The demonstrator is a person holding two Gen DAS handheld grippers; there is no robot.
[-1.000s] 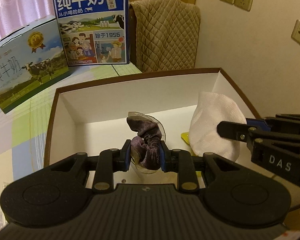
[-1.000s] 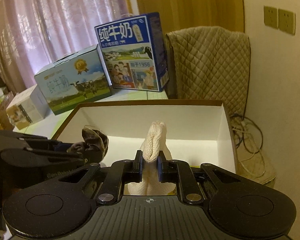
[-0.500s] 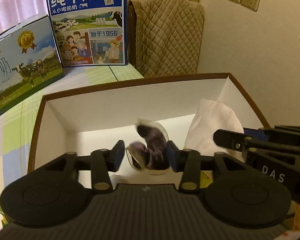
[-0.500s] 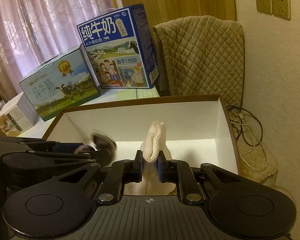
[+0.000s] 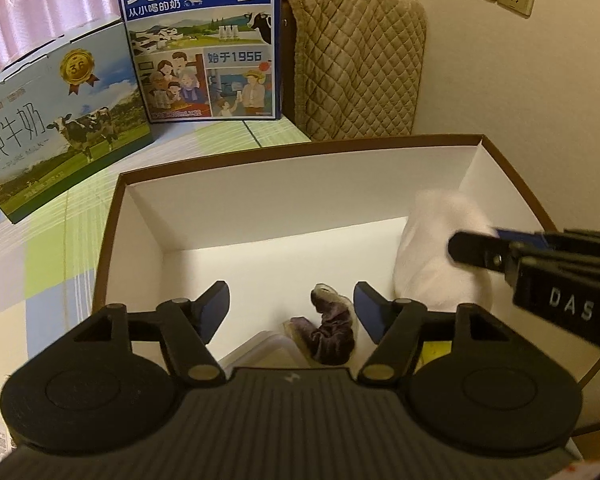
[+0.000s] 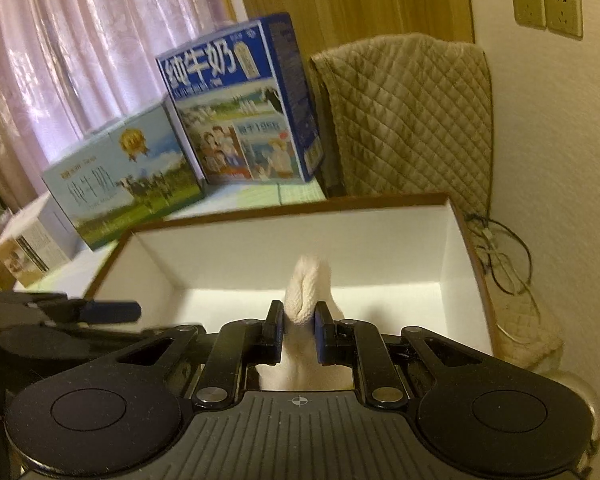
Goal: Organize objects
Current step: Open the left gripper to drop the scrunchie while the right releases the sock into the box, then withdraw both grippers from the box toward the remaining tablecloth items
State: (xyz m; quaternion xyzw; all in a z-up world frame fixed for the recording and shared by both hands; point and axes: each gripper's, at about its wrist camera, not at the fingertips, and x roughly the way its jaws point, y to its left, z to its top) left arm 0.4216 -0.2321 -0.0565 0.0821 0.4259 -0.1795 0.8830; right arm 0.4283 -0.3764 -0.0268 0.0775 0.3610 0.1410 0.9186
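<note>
A: Far left, two milk cartons standing on the table, the pale one (image 5: pixel 60 128) and the blue one (image 5: pixel 204 40), both outside the box (image 5: pixel 112 216). Not in play rn.

B: And the left gripper (image 5: pixel 292 308)?

A: Jaws spread wide, nothing between them. The purple scrunchie (image 5: pixel 332 332) lies on the box floor just below the gap, w/ something clear and plastic-looking right beside it. Can't tell what that is.

B: So the scrunchie's stowed?

A: Looks that way, it's inside the box and free of the pads. Moving right: the white cloth (image 6: pixel 306 292) is pinched between the right gripper (image 6: pixel 298 324) fingers, jaws closed tight on it. It hangs over the right end of the box, blurred in the left view. Whether its lower end touches the floor, can't tell.

B: Step in hand, then?

A: Prob the cloth drop-off. Next move calls for the right tongs to lower it beside the scrunchie, open, and lift straight out so the weave doesn't snag on a pad. Left one needs to back out w/o brushing the scrunchie.

B: Beyond the box?

A: Quilted cover (image 6: pixel 404 120) by the wall, far right. Untouched.
</note>
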